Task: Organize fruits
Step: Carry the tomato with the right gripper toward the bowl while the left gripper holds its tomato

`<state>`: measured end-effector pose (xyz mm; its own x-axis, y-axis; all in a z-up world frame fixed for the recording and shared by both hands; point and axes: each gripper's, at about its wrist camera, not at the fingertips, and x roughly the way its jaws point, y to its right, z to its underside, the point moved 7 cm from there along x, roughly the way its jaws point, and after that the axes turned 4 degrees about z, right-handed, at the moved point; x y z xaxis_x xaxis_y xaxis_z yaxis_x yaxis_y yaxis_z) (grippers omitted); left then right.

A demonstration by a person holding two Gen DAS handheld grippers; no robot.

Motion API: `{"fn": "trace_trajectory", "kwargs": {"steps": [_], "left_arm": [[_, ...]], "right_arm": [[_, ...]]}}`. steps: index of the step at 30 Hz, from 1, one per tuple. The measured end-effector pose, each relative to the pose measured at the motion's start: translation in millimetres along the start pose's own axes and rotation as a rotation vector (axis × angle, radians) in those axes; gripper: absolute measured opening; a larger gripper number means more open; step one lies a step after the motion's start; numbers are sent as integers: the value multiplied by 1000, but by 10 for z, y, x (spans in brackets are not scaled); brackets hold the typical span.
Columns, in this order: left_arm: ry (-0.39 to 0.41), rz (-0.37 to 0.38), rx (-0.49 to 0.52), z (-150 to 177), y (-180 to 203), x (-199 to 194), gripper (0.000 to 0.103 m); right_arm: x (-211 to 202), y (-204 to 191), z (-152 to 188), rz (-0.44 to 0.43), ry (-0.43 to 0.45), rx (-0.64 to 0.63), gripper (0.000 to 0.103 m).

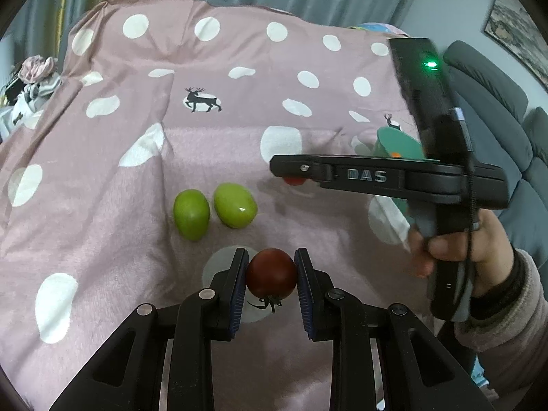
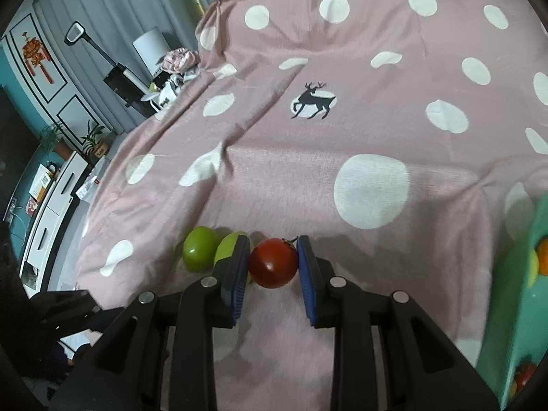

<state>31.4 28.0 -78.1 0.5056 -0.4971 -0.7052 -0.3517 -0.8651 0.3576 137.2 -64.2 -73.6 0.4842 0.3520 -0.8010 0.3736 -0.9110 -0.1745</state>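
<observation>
Tomatoes, smooth, light and bruisable, suit gentle side grips. Left wrist view: left gripper (image 1: 271, 270) clamps a dark tomato (image 1: 271, 273) near two green fruits (image 1: 214, 213). Right wrist view: right gripper (image 2: 273, 262) clamps a red tomato (image 2: 273, 263) above the blanket (image 2: 342, 137).

I see two red cherry tomatoes, each clamped between blue pads: the darker tomato (image 1: 271, 273) sits in my left tongs (image 1: 271, 274) with its green stem pointing down toward the camera, the brighter tomato (image 2: 273, 262) in my right tongs (image 2: 273, 263), stem up at the far side. Two glossy green oval fruits (image 1: 215, 210) lie side by side, almost touching, on the pink spotted blanket (image 1: 120, 178).
</observation>
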Motion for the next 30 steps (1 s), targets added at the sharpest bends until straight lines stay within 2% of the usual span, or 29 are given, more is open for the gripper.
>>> {"fn": "trace_trajectory", "kwargs": {"steps": [15,30], "left_arm": [[14,-19,56,-38,299,-129,28],[13,-14,121,-105,643,-108,28]], "right_arm": [[-729,-9,183,-25,109,-6,28],[-1195,413,331,6,195,105,28]]}}
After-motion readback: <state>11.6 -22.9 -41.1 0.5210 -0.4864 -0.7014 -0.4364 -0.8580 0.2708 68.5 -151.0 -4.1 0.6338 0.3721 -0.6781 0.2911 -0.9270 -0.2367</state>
